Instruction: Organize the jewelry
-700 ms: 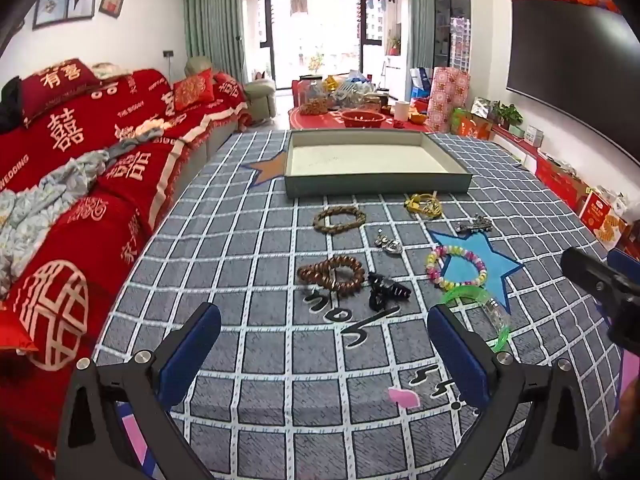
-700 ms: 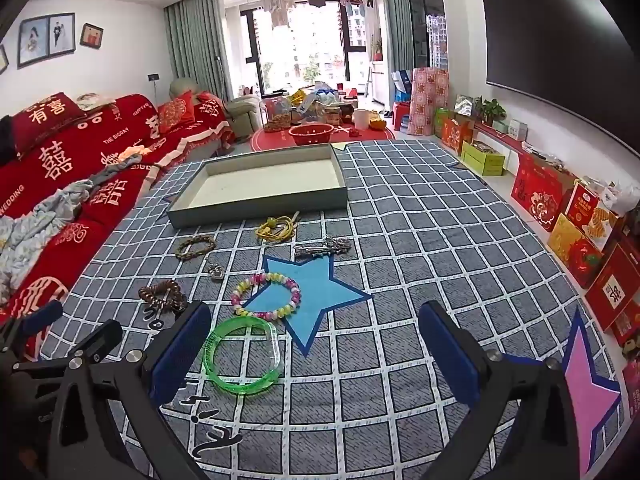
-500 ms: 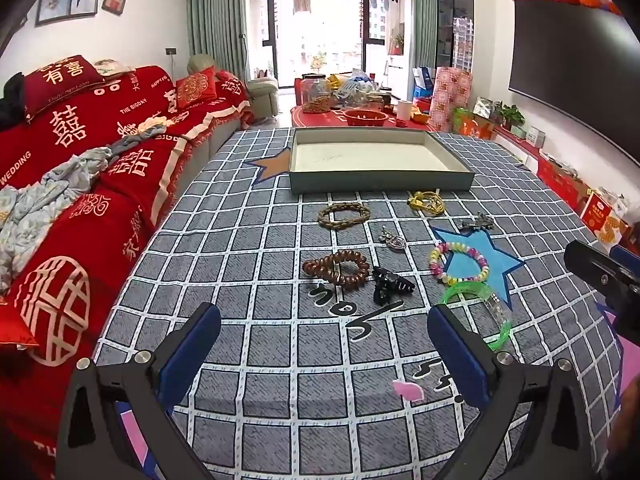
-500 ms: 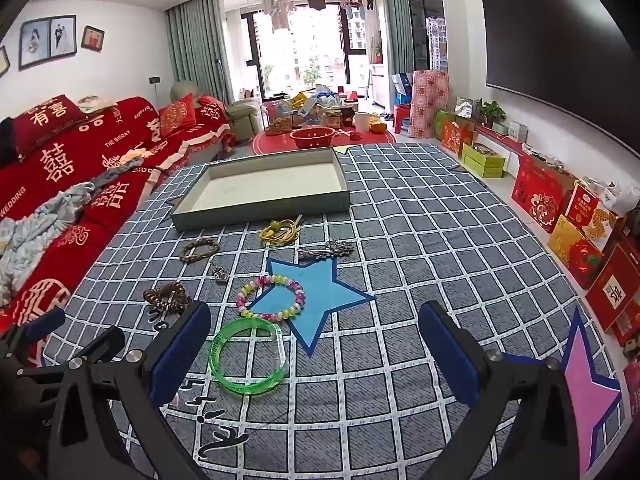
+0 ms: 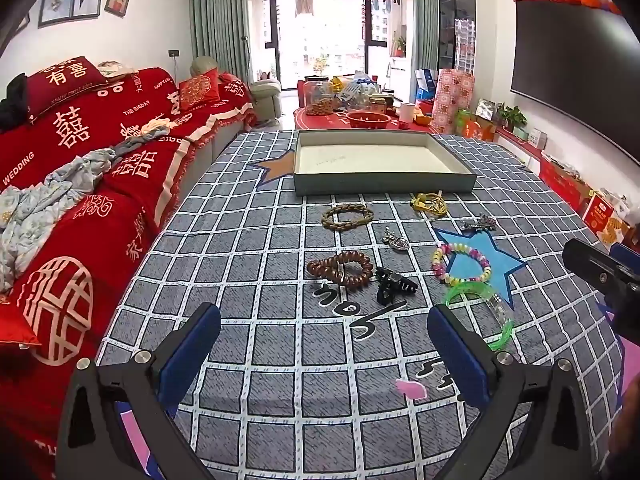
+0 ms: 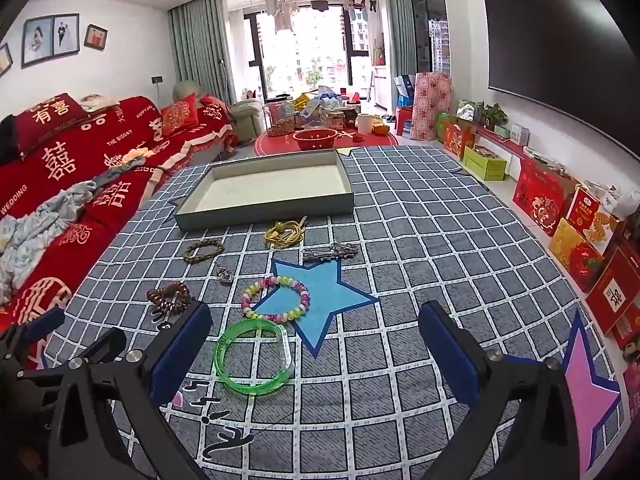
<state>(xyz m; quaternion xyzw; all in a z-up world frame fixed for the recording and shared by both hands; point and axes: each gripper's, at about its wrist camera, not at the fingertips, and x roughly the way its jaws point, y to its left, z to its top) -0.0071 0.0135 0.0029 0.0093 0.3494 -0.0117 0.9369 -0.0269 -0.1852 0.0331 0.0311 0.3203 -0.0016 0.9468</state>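
On grey checked cloth: both claws, left claw and right claw, spread wide, empty; views drawn back slightly; green translucent plastic bangle nearest; shallow grey rectangular tray empty; sorting unstarted.

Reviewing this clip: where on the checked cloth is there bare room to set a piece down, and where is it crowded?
The tray is empty inside. Bare cloth lies right of the blue star toward the pink star, and left of the brown bead bracelet toward the sofa. It is crowded between the tray and the green bangle, where the jewelry lies close together.
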